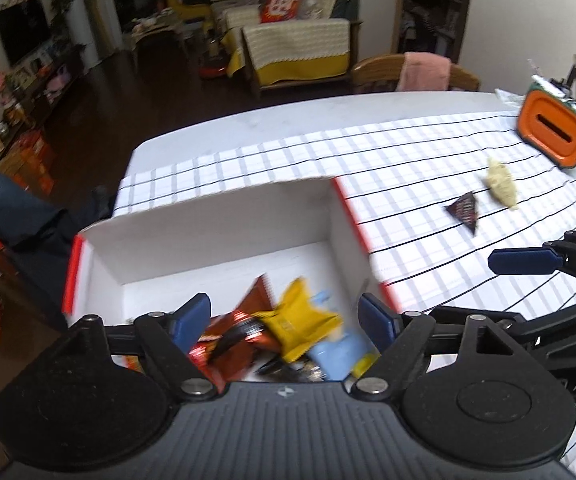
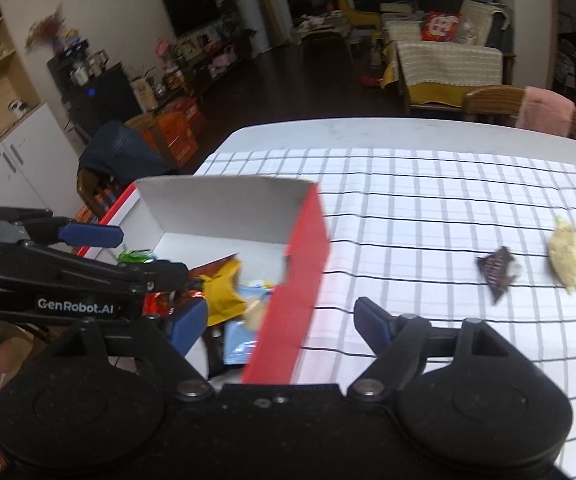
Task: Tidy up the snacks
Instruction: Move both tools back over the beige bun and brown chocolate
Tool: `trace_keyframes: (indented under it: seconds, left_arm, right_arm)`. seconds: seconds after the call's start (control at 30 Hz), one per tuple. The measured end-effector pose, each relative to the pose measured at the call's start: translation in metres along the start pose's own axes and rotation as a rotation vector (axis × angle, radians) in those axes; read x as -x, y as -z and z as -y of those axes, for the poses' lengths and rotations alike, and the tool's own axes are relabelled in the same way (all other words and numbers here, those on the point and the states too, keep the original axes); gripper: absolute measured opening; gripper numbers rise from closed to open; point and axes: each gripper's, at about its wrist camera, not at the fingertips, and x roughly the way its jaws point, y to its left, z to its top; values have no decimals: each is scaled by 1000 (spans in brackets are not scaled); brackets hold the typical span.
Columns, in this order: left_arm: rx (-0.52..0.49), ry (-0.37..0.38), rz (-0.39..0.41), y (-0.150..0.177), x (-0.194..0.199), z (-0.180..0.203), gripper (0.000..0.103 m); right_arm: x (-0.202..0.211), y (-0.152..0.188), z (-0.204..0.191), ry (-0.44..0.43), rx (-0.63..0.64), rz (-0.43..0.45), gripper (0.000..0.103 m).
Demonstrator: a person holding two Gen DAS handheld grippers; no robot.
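Left wrist view had the left gripper (image 1: pixel 286 316) hanging over the open red-sided cardboard box with a white inside (image 1: pixel 216 236), fingers spread and nothing pinched between them. Below sat a pile of packets — a yellow foil snack pouch (image 1: pixel 300 318), a brown wrapper (image 1: pixel 254 312) and a pale blue packet (image 1: pixel 338 354), all down in the box. The right gripper (image 2: pixel 280 320) straddled the box's near red wall, also released and empty.

Two strays were left out on the white checked tablecloth (image 2: pixel 428 184): a small dark brown chocolate wrapper (image 2: pixel 496 272) and, just beside it, a pale yellow crinkled packet (image 2: pixel 566 258), well apart from the box.

My read — a drop-off had just finished. Next up was probably swinging the right gripper over to the dark wrapper and pinching it flat off the cloth.
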Motion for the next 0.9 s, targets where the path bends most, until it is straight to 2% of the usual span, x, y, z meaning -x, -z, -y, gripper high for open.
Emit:
trace_keyframes:
  seconds: [0.4, 0.9]
  left_arm:
    - [-7, 45, 34, -21, -15, 68, 84]
    - [7, 75, -12, -49, -65, 153, 84]
  right_arm:
    - [36, 7, 91, 105, -138, 53, 101]
    - [36, 3, 211, 226, -245, 23, 103]
